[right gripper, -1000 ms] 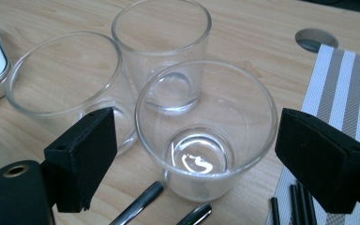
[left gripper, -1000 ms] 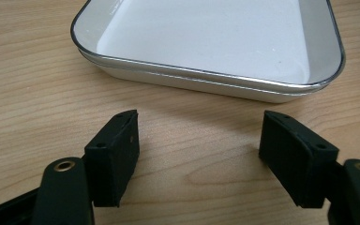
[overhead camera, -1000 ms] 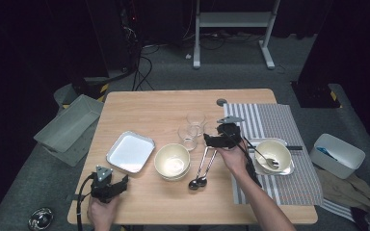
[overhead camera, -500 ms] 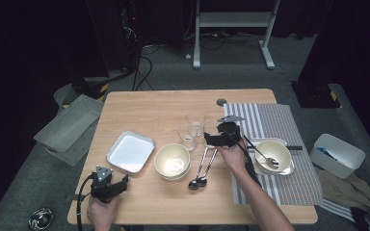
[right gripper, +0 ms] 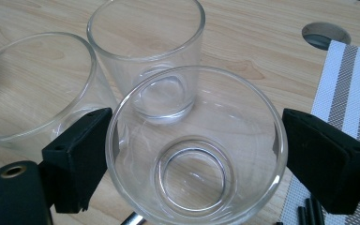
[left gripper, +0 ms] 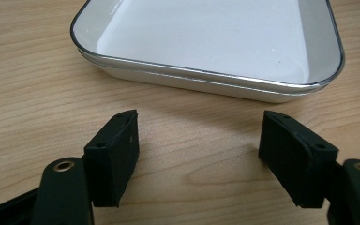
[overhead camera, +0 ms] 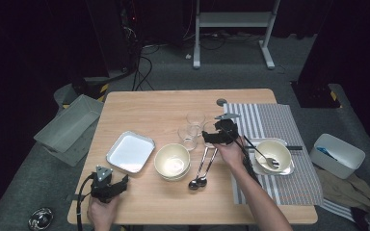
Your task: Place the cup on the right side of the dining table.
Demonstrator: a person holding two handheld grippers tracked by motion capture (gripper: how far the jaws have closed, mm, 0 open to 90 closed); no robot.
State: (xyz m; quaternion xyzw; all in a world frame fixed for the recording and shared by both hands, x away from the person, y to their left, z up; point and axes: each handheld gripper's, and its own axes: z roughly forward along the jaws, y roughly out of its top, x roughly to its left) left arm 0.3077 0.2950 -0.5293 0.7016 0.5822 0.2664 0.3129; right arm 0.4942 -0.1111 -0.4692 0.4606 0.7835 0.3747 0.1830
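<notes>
**Right tongs straddle the nearest clear glass; left tongs wide before the white tray**

The right tongs (right gripper: 194, 154) stand with their black jaws on either side of a clear, round drinking glass (right gripper: 197, 150). The left pad lies against the glass wall or just beside it, and the right pad sits just off the rim, so whether they press it I cannot tell. In the high view this glass (overhead camera: 209, 129) stands on the light wooden counter (overhead camera: 164, 108), near the left edge of the grey-and-white striped placemat (overhead camera: 274, 120).

Two more clear glasses crowd it: one (right gripper: 145, 56) directly beyond, almost touching, and another (right gripper: 33, 89) just beside the left jaw, leaving that jaw little room. Below the right tongs (overhead camera: 220, 134) lie two metal spoons (overhead camera: 200, 168), side by side, bowls toward the person. A cream round bowl (overhead camera: 172, 161) stands just left of the spoons. On the placemat a second cream bowl (overhead camera: 272, 154) holds a spoon and rests on a small white dish.

The left tongs (left gripper: 199, 154) are spread wide and hold nothing, low over bare wood just short of a white rectangular enamel tray with a dark rim (left gripper: 206, 42). In the high view they (overhead camera: 108, 185) sit near the counter's front left corner, the tray (overhead camera: 130, 152) just beyond.
</notes>
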